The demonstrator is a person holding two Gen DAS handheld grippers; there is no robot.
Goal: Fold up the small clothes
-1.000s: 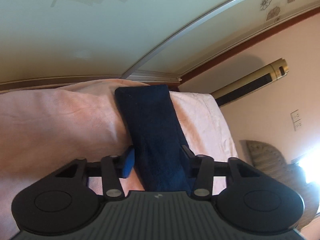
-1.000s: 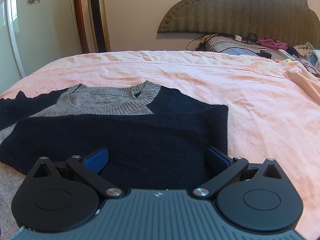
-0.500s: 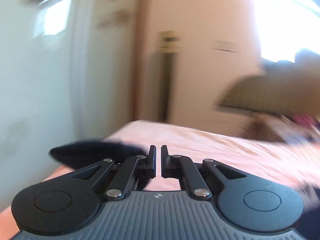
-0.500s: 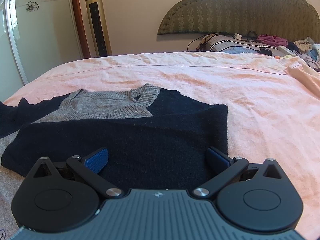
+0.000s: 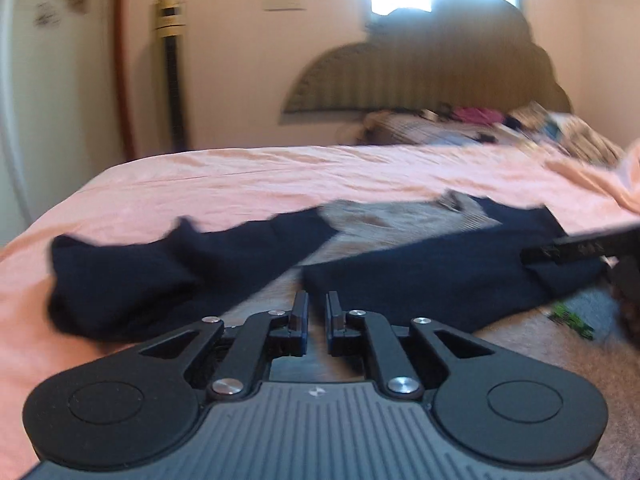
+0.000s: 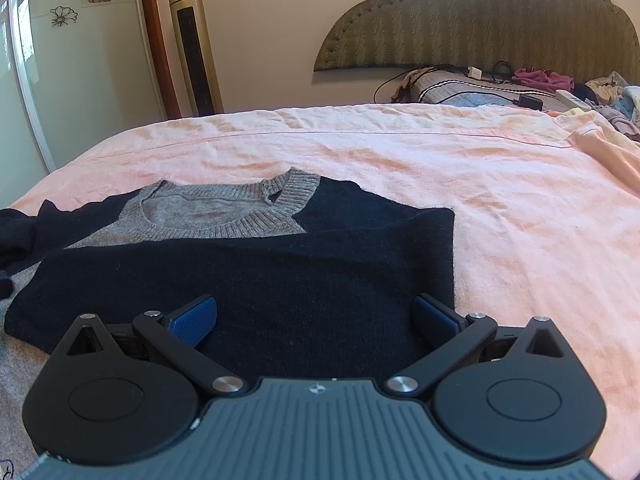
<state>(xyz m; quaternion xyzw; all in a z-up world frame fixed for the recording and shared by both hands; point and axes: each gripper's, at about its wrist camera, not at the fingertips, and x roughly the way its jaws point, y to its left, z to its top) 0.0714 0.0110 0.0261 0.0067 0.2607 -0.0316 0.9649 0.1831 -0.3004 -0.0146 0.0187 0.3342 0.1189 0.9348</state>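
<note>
left gripper (image 5: 316,312) hovers with jaws nearly together, gripping nothing, over the sweater (image 5: 420,276), its crumpled sleeve (image 5: 132,276) at 10 o'clock. right gripper (image 6: 316,316) gapes wide above the sweater (image 6: 256,276); grey collar (image 6: 240,212) at 12 on the pink bedsheet (image 6: 500,208).

Both cams sit low over the bed (image 6: 400,152), looking along their fingers toward the headboard (image 6: 480,20). The right one is close above the sweater (image 6: 280,280), sharp picture. The left one sits further left and a bit back, blurry. Both catch the sweater (image 5: 420,276), headboard (image 5: 420,76) and the tower fan (image 6: 194,44) in the corner.
</note>
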